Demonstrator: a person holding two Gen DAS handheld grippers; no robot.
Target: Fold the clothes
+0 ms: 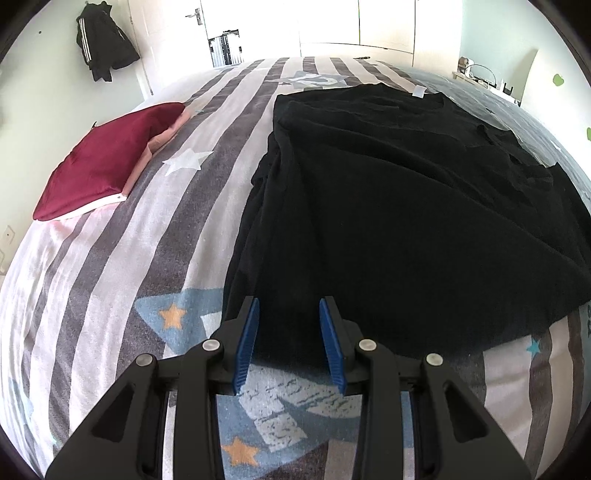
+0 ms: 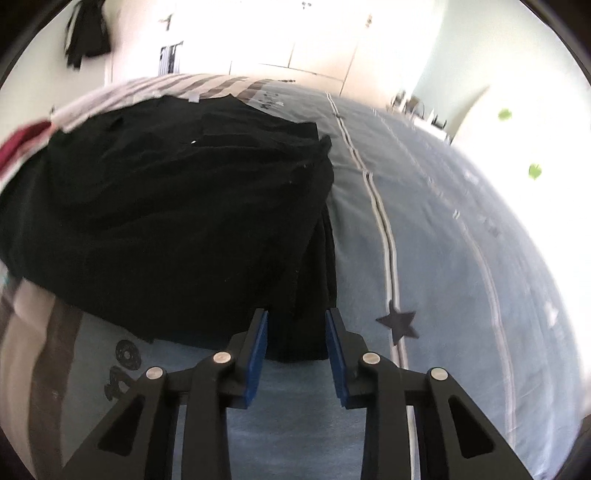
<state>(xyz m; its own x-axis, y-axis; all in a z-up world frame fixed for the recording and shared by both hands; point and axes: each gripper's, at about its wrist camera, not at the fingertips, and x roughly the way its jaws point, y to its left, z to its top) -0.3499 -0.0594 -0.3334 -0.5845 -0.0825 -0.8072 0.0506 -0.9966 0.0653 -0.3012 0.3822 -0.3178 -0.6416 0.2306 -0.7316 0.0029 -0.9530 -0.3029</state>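
Black garment (image 1: 406, 206): matt soft cloth, slightly fuzzy. Bedspread (image 1: 110, 266): woven cloth w/ worn printed look. Left gripper (image 1: 290, 306): matt black plastic, ribbed blue pads (image 1: 246, 343), shiny metal pins (image 1: 211, 345).

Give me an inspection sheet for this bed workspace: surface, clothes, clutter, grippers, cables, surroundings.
Surface: bedspread, striped with stars on one side, pale blue on the other.
Job's things: black garment spread flat, its near hem by both grippers; folded dark red garment lying on a pink one, off to the side.
Clutter: nothing seen on the bed beyond the clothes.
Grippers: left hand-held gripper open, over the black garment's near left corner; right hand-held gripper open, over its near right corner; neither pinches cloth.
Cables: nothing clearly seen.
Surroundings: dark jacket hanging on the wall, white door, green wall stickers.
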